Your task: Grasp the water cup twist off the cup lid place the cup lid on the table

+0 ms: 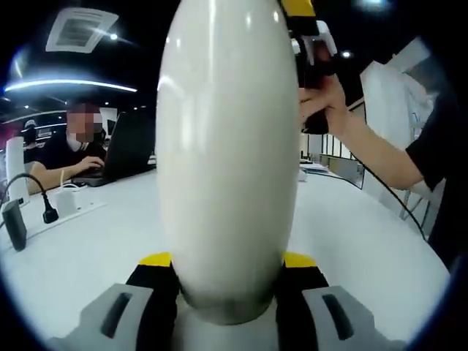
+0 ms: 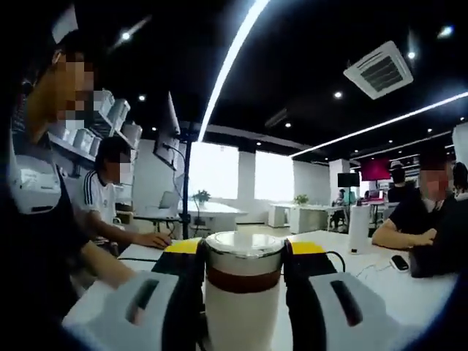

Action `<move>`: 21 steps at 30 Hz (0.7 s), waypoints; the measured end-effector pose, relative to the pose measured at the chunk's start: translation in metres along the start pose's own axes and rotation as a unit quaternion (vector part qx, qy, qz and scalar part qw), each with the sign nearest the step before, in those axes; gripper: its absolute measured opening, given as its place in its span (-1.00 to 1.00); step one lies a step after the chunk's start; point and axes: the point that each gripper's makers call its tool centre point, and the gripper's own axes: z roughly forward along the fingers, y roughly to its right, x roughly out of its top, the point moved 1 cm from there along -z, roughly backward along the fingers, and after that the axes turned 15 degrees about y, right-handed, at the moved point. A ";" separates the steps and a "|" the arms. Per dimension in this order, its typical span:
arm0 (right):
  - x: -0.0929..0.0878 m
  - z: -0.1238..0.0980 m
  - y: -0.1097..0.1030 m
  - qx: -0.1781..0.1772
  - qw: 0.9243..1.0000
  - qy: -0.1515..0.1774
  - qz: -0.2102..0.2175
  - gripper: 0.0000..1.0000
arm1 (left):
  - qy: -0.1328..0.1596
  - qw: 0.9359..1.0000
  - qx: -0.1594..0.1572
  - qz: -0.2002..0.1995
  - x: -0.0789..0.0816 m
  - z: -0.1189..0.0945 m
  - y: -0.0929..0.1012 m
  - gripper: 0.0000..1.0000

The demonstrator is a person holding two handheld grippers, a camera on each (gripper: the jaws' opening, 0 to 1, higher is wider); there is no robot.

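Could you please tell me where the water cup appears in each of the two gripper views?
Left gripper view: the cup fills the centre, its white body rising from between the left gripper jaws.
Right gripper view: the cup stands bottom centre, its lid between the right gripper jaws.
Shared landmark: the white table behind the cup.

Seated person at a black laptop (image 1: 128, 146) on the white table (image 1: 88, 248); ceiling vent (image 2: 382, 69) overhead.
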 end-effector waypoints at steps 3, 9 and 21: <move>-0.002 0.001 0.000 0.033 0.999 0.002 0.027 -0.09 | 0.000 1.000 -0.001 0.000 0.000 0.000 -0.001 0.08; -0.002 0.000 0.000 0.088 0.995 0.004 0.053 -0.09 | 0.001 1.000 -0.003 0.000 0.000 0.000 0.000 0.08; -0.013 -0.001 -0.004 0.143 0.976 0.022 0.165 -0.01 | 0.003 1.000 -0.003 -0.001 0.000 0.000 -0.004 0.08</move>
